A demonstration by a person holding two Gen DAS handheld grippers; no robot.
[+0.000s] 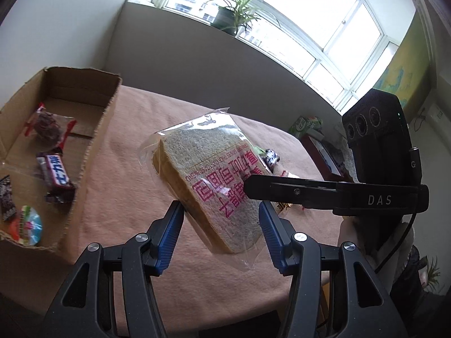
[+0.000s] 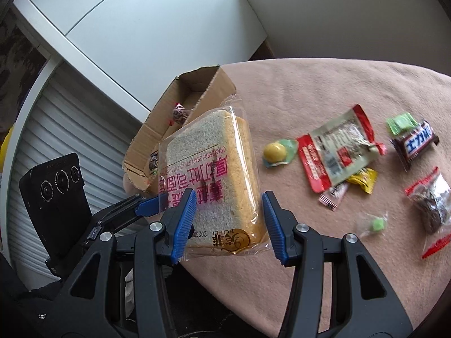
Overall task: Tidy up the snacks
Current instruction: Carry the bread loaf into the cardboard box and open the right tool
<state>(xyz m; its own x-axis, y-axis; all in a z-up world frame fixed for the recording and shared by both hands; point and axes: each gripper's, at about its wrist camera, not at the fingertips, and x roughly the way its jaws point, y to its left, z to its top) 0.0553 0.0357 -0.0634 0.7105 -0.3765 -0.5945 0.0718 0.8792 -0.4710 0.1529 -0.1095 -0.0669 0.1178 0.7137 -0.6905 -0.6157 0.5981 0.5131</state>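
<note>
A packet of sliced bread (image 1: 214, 174) in clear wrap with pink lettering hangs tilted above the table, and both grippers grip it. My left gripper (image 1: 220, 208) is shut on its near end, blue pads against both sides. From the right, a black finger (image 1: 282, 189) of the right gripper lies across the packet. In the right wrist view my right gripper (image 2: 229, 197) is shut on the bread packet (image 2: 214, 163), while the left gripper's fingertips (image 2: 146, 206) pinch the wrapper's left edge. The open cardboard box (image 1: 98, 129) stands to the left, behind the bread (image 2: 220, 84).
Inside the box lie a dark snack in a red-trimmed packet (image 1: 48, 125), a chocolate bar (image 1: 56, 174) and a jelly cup (image 1: 28, 225). Loose on the pinkish tablecloth (image 2: 324, 90): a yellow jelly cup (image 2: 274, 152), a red-and-white packet (image 2: 338, 152), a chocolate bar (image 2: 417, 140) and several small sweets.
</note>
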